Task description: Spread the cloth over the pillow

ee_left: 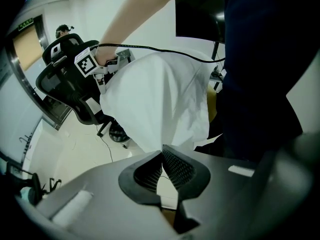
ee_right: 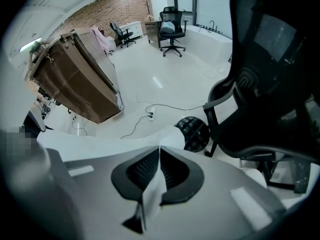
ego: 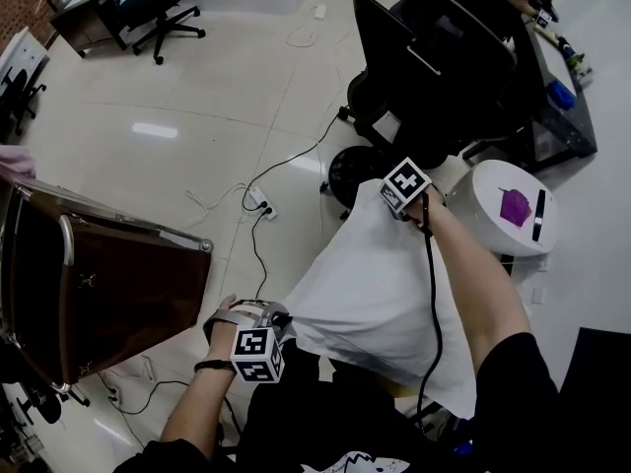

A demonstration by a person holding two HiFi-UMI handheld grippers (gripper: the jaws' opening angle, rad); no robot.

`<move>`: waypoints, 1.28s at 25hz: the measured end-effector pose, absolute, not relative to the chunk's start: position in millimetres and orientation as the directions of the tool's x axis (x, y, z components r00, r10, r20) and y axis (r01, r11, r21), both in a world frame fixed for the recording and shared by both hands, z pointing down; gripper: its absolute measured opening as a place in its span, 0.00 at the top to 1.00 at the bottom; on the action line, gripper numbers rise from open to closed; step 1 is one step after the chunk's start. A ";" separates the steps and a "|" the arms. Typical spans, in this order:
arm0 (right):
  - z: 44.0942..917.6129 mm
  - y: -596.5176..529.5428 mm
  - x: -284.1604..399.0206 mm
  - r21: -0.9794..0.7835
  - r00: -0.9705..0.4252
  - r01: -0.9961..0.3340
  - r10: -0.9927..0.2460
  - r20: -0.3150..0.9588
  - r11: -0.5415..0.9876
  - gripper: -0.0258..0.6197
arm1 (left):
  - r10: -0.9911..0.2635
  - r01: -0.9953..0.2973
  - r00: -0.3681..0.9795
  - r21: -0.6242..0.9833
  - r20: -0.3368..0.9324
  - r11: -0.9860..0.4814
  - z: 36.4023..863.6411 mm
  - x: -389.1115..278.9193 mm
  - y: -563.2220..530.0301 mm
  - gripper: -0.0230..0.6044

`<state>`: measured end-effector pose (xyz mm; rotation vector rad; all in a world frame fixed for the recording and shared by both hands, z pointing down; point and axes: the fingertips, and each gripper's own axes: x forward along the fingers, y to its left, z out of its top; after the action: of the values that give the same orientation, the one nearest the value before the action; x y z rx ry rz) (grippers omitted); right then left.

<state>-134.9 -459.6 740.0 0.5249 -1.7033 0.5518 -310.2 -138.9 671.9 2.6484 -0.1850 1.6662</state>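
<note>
A white cloth (ego: 380, 294) hangs stretched in the air between my two grippers, in front of the person's dark clothes. My left gripper (ego: 276, 319) at the lower left is shut on one corner of the cloth (ee_left: 155, 94), which runs down into its jaw tips (ee_left: 161, 151). At the far end my right gripper (ego: 396, 200) is shut on another edge, and a strip of cloth (ee_right: 152, 196) lies pinched between its jaws (ee_right: 159, 151). The left gripper view also shows the right gripper (ee_left: 102, 71) at the cloth's far edge. I cannot make out a pillow.
A brown case on a metal frame (ego: 99, 284) stands at the left. A black office chair (ego: 434, 57) is just beyond the right gripper. A round white stool (ego: 493, 235) with a purple object is at the right. Cables and a power strip (ego: 261, 203) lie on the floor.
</note>
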 end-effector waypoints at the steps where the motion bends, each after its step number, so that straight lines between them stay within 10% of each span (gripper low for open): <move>1: 742.6 -458.5 -134.1 -0.076 -0.183 -0.616 -0.048 0.982 0.784 0.94 | -0.090 -0.101 0.425 -0.052 0.901 -0.994 674.5 -310.1 -137.8 0.96; 13: 707.4 -460.0 -155.8 -0.042 -0.272 -0.611 -0.160 0.949 0.791 0.76 | -0.067 -0.098 0.430 -0.028 0.900 -0.995 678.0 -316.4 -137.9 0.93; 32: 478.3 -373.0 -126.2 0.080 -0.527 -0.665 -0.543 0.654 0.742 0.80 | -0.233 -0.076 0.505 -0.226 0.831 -0.971 597.8 -292.0 -182.5 0.72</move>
<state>-126.2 -373.0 478.3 0.9045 -2.2623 0.2336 -292.0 -182.5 597.8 2.8607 -0.2968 1.6218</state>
